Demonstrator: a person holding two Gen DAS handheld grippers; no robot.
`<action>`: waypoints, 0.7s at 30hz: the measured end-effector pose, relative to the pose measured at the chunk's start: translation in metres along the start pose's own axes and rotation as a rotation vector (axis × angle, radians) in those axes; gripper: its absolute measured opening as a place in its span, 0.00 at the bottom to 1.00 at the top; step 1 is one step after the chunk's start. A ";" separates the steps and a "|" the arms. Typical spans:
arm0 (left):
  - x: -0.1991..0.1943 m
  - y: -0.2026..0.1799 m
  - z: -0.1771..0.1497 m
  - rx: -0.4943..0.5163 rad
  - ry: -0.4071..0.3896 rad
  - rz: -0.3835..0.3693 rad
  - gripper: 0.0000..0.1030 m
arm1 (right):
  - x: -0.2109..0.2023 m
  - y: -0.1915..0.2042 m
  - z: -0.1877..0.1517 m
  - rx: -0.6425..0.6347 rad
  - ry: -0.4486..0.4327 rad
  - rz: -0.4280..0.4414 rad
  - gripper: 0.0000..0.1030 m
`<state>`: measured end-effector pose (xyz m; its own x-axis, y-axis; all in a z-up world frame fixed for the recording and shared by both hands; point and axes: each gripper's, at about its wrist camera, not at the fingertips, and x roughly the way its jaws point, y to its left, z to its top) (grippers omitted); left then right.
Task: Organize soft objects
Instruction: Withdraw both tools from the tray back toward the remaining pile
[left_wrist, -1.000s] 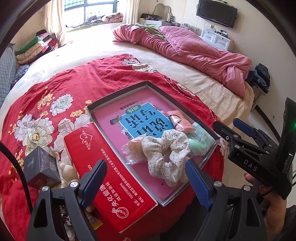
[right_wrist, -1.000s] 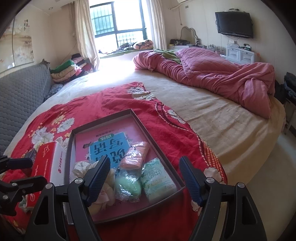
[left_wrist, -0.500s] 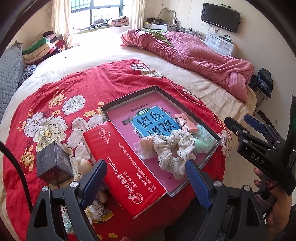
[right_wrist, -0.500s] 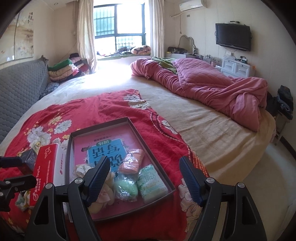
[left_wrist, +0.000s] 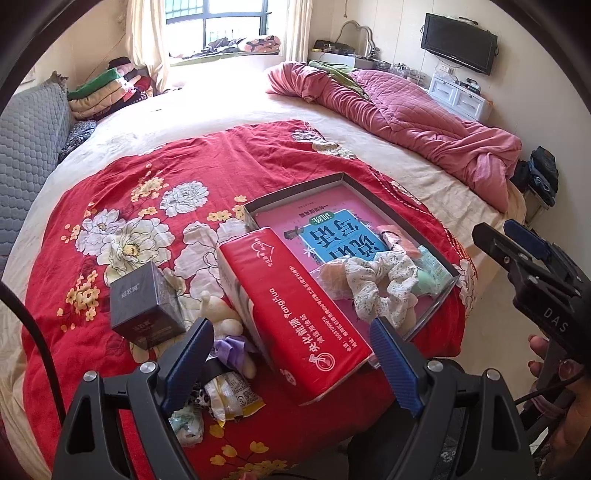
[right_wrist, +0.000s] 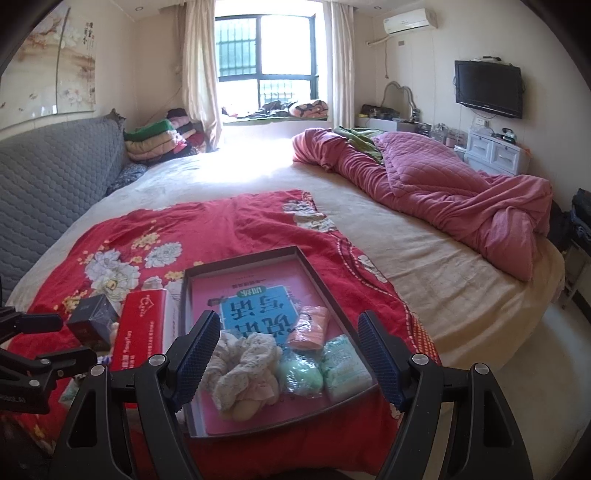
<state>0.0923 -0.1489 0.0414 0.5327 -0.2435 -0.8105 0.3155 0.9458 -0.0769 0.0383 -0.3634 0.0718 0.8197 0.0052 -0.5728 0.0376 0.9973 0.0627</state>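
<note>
A shallow dark box lid (left_wrist: 295, 190) (right_wrist: 236, 259) lies on the red flowered blanket (left_wrist: 155, 162). Inside it are a floral scrunchie (left_wrist: 382, 284) (right_wrist: 242, 360), a peach bagged item (right_wrist: 310, 326), a green bagged item (right_wrist: 301, 376) and a pale green packet (right_wrist: 345, 363). My left gripper (left_wrist: 291, 363) is open, raised above a red tissue pack (left_wrist: 295, 299) (right_wrist: 138, 338), with nothing between its fingers. My right gripper (right_wrist: 286, 356) is open above the lid's near end, empty too; it also shows at the right of the left wrist view (left_wrist: 517, 251).
A dark cube box (left_wrist: 142, 304), a small plush toy (left_wrist: 221, 314) and snack wrappers (left_wrist: 232, 398) lie left of the tissue pack. A pink quilt (right_wrist: 443, 188) is heaped at the far right. A grey headboard (right_wrist: 48, 177) stands on the left.
Both grippers have drawn back and upward from the lid, so the objects look smaller and lower. The plush toy and wrappers have come into the left wrist view. Both grippers stay open.
</note>
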 end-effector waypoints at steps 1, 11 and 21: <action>-0.002 0.003 -0.001 -0.005 0.001 0.001 0.83 | -0.002 0.004 0.002 -0.004 -0.005 0.007 0.76; -0.018 0.026 -0.011 -0.034 -0.005 0.020 0.83 | -0.020 0.035 0.011 -0.006 -0.034 0.117 0.76; -0.038 0.073 -0.021 -0.109 -0.012 0.068 0.83 | -0.029 0.072 0.012 -0.066 -0.027 0.199 0.76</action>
<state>0.0782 -0.0656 0.0543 0.5598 -0.1799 -0.8089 0.1912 0.9778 -0.0852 0.0240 -0.2922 0.1022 0.8222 0.2014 -0.5324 -0.1633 0.9795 0.1182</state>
